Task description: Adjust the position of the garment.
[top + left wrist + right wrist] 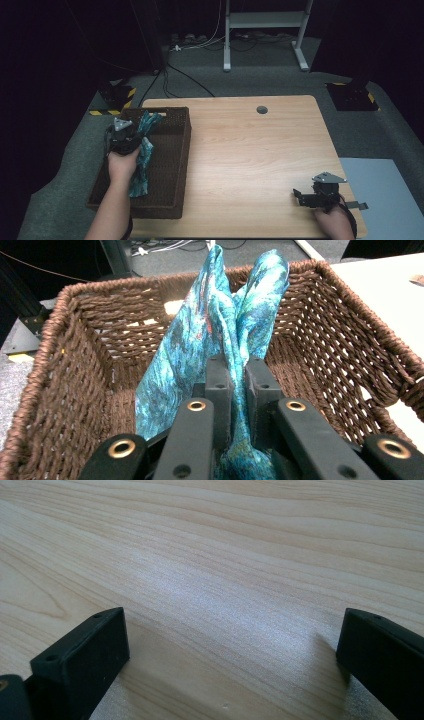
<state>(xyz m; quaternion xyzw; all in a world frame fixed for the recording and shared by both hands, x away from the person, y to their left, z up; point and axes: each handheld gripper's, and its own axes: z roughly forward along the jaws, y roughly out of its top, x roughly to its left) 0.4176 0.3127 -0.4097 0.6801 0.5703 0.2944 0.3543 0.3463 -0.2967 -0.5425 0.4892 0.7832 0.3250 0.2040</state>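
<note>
- One brown wicker basket (172,150) sits on the left part of the tabletop (250,160), its left wall overhanging or level with the tabletop's left edge; I cannot tell which.
- One turquoise patterned cloth (142,155) lies inside the basket, toward its left half, its long axis running from the near wall to the far wall; its far end is lifted and points up near the far rim.
- The left gripper (131,141) is over the basket, jaws clamped on the cloth; in the left gripper view the cloth (220,335) rises between the jaws, framed by the basket walls (345,340).
- The right gripper (305,197) rests near the tabletop's near right corner, jaws spread wide with nothing between them, pointing left.
- Between basket and right gripper the wood lies bare, wide room; one small grey disc (262,109) sits near the far edge.
</note>
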